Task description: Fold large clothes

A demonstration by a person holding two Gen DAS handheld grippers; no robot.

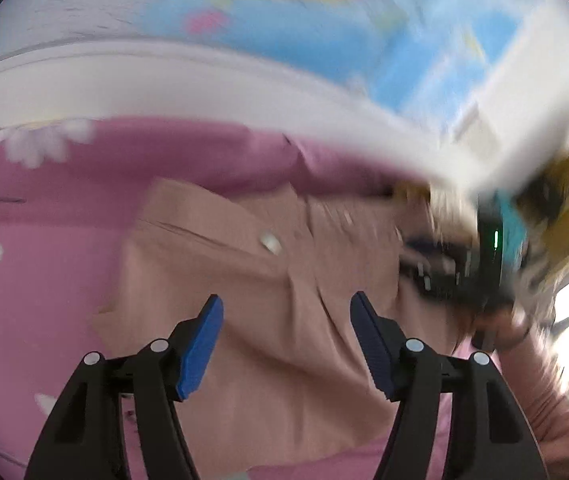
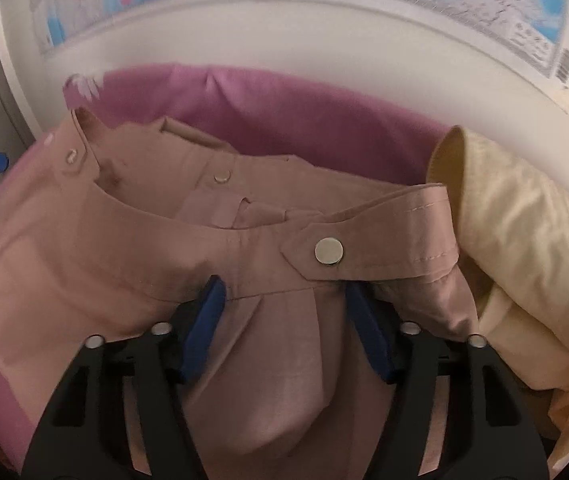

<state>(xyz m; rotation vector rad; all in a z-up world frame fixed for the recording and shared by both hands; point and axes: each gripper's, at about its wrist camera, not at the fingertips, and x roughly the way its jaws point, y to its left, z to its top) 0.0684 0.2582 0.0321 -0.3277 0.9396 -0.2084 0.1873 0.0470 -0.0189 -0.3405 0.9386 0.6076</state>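
The pink trousers (image 2: 132, 248) lie on the pink bedsheet (image 1: 24, 280), ready for folding; the left gripper (image 1: 286, 340) hangs wide apart above them; the right gripper (image 2: 282, 320) straddles the waistband, not pinching yet.

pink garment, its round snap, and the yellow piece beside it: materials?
Pink garment: thin woven cloth, matte, soft folds and stitched seams; fibre unclear. Snap: likely metal, flat silvery disc. Yellow piece: softer cloth, maybe knit, with a ribbed-looking edge.
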